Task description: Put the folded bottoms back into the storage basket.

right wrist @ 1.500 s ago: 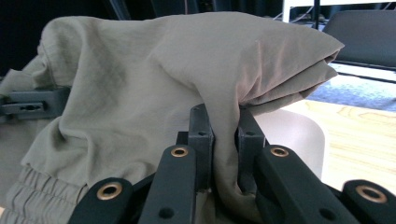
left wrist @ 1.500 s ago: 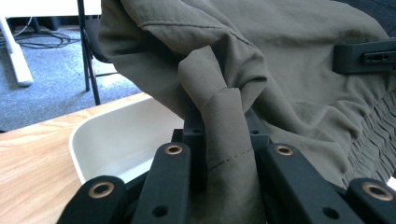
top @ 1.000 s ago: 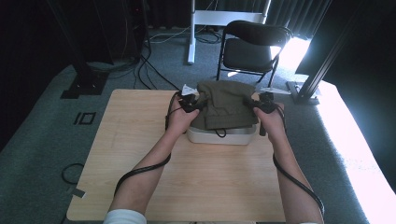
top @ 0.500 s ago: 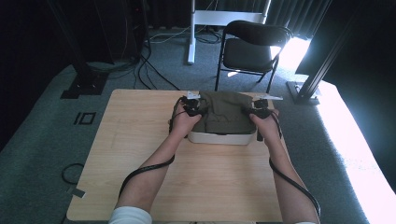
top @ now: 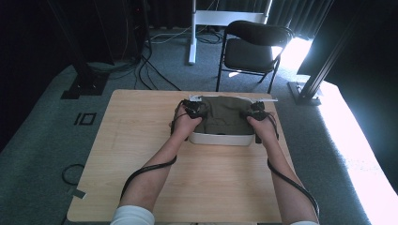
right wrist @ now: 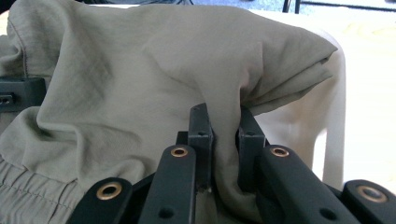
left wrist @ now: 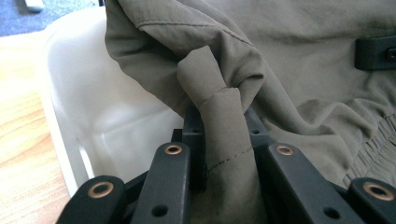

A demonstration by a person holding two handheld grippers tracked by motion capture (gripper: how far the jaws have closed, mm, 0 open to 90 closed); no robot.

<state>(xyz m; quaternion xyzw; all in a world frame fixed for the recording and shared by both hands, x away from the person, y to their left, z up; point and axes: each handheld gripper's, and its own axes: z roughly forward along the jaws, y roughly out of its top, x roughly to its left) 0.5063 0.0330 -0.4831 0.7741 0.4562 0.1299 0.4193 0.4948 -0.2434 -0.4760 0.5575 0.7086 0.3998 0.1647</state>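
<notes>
An olive-green garment (top: 223, 115) lies folded in a white plastic tub (top: 220, 138) at the far middle of the wooden table (top: 141, 154). My left gripper (top: 196, 108) is at the garment's left end, shut on a bunched fold of the cloth (left wrist: 224, 116). My right gripper (top: 256, 110) is at the right end, shut on another fold (right wrist: 224, 135). In the left gripper view the tub's white wall (left wrist: 88, 107) curves to the left of the cloth. The right gripper view has the tub's rim (right wrist: 334, 121) to the right, under the draped cloth (right wrist: 140, 70).
A black folding chair (top: 253, 51) and a white table leg (top: 192, 33) stand on the grey carpet beyond the table. Black stands and cables lie at the far left. Gripper cables trail along both forearms (top: 155, 164) across the near table.
Both grippers have come down with the garment, lowering it from above the tub into it. The cloth now sits flatter and lower.
</notes>
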